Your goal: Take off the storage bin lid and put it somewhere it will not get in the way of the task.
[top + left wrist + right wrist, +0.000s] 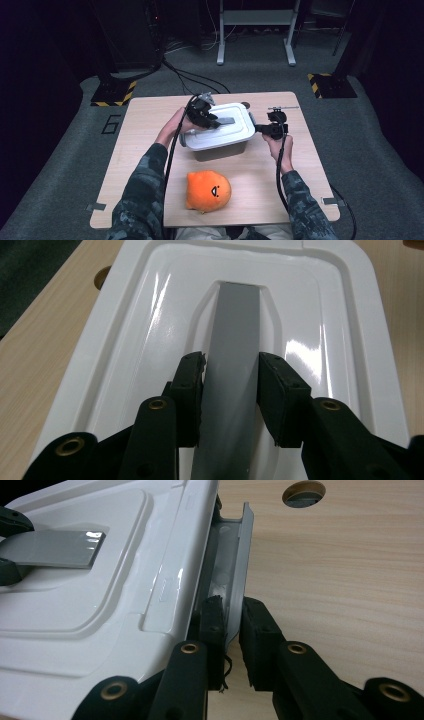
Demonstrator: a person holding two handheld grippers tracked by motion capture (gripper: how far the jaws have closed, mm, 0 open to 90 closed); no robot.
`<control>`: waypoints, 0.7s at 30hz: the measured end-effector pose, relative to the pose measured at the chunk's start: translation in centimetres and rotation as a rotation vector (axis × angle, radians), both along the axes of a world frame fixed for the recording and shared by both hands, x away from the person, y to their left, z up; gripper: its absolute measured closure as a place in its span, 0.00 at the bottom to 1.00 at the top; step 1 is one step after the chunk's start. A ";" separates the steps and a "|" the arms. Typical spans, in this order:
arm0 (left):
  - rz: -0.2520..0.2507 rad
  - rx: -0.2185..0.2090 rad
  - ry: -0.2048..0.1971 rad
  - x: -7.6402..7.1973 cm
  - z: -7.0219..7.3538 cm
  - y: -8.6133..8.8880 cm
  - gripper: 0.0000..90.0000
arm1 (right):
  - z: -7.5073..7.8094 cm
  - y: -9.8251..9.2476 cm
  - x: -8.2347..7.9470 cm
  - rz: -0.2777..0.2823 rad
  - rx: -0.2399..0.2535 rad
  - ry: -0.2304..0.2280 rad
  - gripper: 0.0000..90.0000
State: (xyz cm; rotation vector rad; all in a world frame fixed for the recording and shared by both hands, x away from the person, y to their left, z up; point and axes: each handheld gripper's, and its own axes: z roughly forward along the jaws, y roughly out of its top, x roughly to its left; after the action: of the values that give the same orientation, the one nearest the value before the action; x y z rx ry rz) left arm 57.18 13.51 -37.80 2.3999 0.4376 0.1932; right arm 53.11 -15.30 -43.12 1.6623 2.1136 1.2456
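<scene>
Because the white lid [220, 125] still covers the white storage box [222, 146], what lies inside cannot be seen. That box sits just past the tabletop's [145, 125] centre, toward twelve o'clock. Its grey lid handle [235, 365] is clamped between the left hand-held gripper's [231, 385] pads; the handle's near end is cut off. At the box's three o'clock end, the right hand-held gripper [231, 630] pinches the grey side latch [237, 575]. An orange plush toy [208, 191] lies at six o'clock.
</scene>
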 end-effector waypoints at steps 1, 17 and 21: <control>0.003 0.002 0.003 0.0 0.0 -0.1 0.69 | 0.0 0.0 0.0 0.000 0.000 0.000 0.90; -0.042 -0.037 -0.008 -0.1 0.3 0.2 0.74 | 0.1 -0.1 0.0 -0.031 0.002 -0.001 0.91; -0.047 -0.036 -0.013 -0.3 0.6 0.3 0.74 | 0.0 -0.1 0.0 -0.030 0.007 -0.009 0.91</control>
State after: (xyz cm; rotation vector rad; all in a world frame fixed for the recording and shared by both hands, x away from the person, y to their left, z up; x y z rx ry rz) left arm 56.92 13.77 -37.18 2.3695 0.3747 0.1785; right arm 53.08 -15.43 -43.15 1.6816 2.0731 1.2513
